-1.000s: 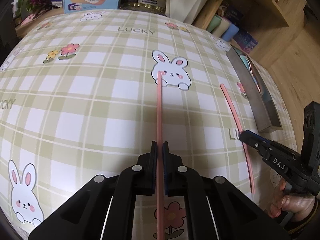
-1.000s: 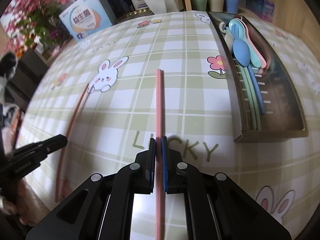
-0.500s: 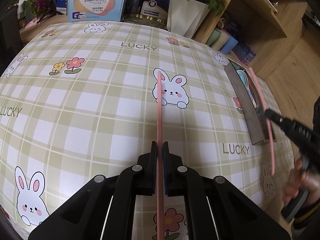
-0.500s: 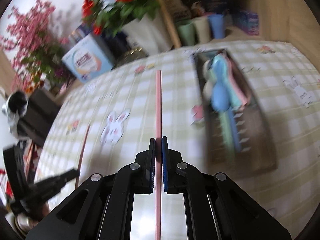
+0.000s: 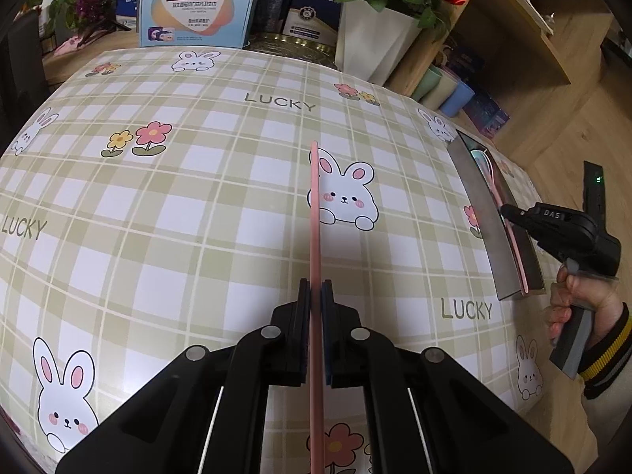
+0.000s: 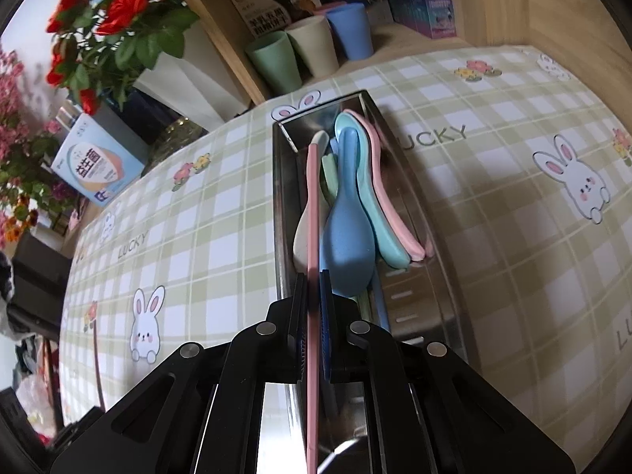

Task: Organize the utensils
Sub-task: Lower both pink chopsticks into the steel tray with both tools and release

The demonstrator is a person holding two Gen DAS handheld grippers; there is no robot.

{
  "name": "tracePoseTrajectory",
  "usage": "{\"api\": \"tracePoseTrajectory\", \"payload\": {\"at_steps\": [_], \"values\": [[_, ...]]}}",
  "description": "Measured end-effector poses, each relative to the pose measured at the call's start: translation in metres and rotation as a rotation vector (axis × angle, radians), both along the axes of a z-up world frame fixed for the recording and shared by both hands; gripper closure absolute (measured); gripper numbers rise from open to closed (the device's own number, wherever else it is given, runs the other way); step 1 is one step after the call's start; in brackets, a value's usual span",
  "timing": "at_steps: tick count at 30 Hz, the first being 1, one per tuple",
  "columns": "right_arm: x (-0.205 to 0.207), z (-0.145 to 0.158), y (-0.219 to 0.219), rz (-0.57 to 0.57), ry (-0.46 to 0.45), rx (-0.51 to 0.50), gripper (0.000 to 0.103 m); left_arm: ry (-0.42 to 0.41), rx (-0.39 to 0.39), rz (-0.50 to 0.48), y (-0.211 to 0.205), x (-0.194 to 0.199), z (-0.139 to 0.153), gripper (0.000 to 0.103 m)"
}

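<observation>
Chopsticks: two pink ones, one pinched in each gripper; neither lies on the bench.
Right chopstick (image 6: 313,213): held lengthwise over the metal tray (image 6: 426,276), its far tip near the tray's far end, lined up with the tray's long axis so it can go in flat beside the spoons.
Left chopstick (image 5: 315,213): held above the checked cloth, pointing away across the bunny print, well apart from the tray; it looks parked there while the other hand works.
Right gripper (image 6: 312,312): pressed together on its chopstick partway along the shaft, leaving a long free end forward to guide into the tray; in the left view it (image 5: 509,210) sits at the tray's near edge.
Left gripper (image 5: 315,316): pinching its chopstick in the same manner, fingers closed tight on the thin shaft.
Tray contents: blue spoon (image 6: 347,229), teal spoon (image 6: 379,205), pink spoon (image 6: 395,197) and a white spoon (image 6: 302,237), bowls overlapping, with green and blue handles beneath.
Stage, as a judgement: the right chopstick is about to be lowered and let go; the left one must follow.
Risk: the spoons crowd the tray, so the chopstick may rest on top of a bowl and roll.
Bench (image 5: 197,217): covered by a cloth with bunnies, flowers and "LUCKY".
Surroundings: cups (image 6: 308,51), red flowers (image 6: 114,12) and boxes on the wooden shelf.
</observation>
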State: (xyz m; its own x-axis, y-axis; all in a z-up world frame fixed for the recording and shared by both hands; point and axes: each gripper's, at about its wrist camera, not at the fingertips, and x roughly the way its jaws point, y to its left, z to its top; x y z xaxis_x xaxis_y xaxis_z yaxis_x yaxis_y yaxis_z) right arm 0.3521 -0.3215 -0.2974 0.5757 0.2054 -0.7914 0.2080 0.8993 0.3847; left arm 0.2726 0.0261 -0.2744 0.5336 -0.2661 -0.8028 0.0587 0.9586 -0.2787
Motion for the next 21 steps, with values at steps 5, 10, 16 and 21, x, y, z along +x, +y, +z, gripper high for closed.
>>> {"api": "tracePoseTrajectory", "payload": {"at_steps": [5,10,16,21], "values": [[0.009,-0.006,-0.007,-0.019,0.029,0.018,0.097,0.003,0.002,-0.002,0.000,0.001,-0.001,0.098],[0.019,-0.016,-0.009,-0.009,0.076,-0.032,0.097,0.003,-0.003,-0.003,0.000,0.001,-0.001,0.098],[0.022,-0.015,-0.007,0.054,0.098,-0.112,0.097,0.004,-0.012,0.000,0.002,0.002,0.000,0.098],[0.028,-0.006,0.003,0.181,0.096,-0.257,0.097,0.002,-0.010,-0.009,-0.002,0.002,0.002,0.098]]}}
